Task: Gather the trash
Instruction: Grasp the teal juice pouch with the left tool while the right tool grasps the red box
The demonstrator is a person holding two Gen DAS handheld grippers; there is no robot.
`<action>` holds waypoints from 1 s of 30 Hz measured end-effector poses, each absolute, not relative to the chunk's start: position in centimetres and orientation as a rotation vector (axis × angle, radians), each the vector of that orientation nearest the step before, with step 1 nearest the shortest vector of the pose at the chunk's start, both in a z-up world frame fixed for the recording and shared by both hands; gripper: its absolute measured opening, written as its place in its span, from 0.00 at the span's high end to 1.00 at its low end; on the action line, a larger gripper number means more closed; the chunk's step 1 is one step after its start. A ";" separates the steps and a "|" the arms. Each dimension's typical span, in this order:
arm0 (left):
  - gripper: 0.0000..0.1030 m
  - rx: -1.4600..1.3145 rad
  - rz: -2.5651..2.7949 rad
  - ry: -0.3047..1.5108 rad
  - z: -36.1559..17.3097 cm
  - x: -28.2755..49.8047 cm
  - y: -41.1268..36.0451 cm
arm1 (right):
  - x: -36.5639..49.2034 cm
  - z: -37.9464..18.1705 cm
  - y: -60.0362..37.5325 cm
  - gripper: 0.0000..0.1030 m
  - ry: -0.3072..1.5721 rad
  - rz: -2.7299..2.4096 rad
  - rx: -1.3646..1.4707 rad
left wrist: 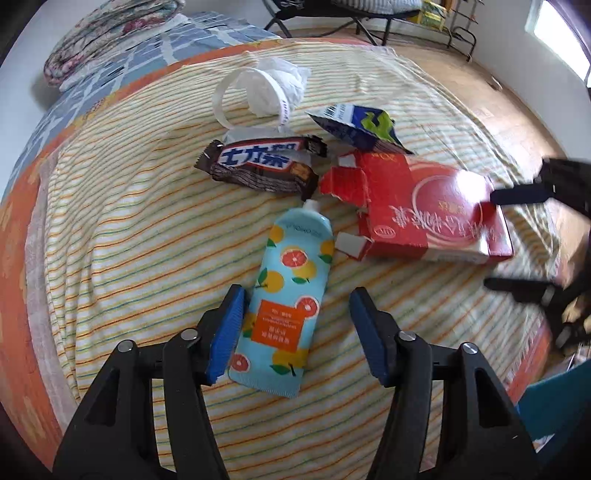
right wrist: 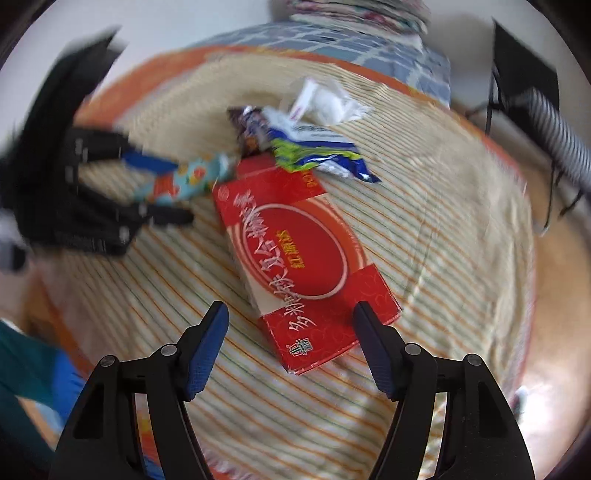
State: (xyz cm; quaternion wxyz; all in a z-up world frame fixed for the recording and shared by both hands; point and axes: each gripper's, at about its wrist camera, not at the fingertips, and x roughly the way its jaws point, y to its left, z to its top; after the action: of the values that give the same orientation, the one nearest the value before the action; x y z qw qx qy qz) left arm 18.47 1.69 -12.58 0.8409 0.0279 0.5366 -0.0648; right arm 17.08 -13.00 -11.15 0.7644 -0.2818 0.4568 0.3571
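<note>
Trash lies on a bed with a striped sheet (left wrist: 129, 240). A light-blue tube with orange fruit print (left wrist: 288, 291) lies between the fingers of my left gripper (left wrist: 298, 295), which is open; the left pad sits at the tube's edge, the right pad stands clear. A torn red box (right wrist: 295, 251) has its near end between the fingers of my right gripper (right wrist: 291, 308), open and not touching it. Beyond lie a brown chocolate wrapper (left wrist: 262, 164), a blue-green wrapper (left wrist: 362, 125) and crumpled white plastic with a paper ring (left wrist: 266, 88).
A folded floral quilt (left wrist: 110, 33) and a blue patterned blanket (left wrist: 192, 40) lie at the head of the bed. Wooden floor (left wrist: 480, 92) and black chair legs (left wrist: 369, 22) are beyond the far edge. A teal object (left wrist: 554, 406) is at the near right.
</note>
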 end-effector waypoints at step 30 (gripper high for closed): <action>0.64 -0.027 -0.142 1.119 -12.3 19.1 3.2 | 21.9 -8.6 -13.4 0.67 0.896 0.602 -0.497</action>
State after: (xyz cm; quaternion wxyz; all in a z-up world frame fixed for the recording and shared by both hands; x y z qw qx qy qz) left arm 19.14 3.19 -12.33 0.8452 -0.0129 0.5301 -0.0671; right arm 21.94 -13.40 -8.58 0.8285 -0.2342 0.4221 0.2837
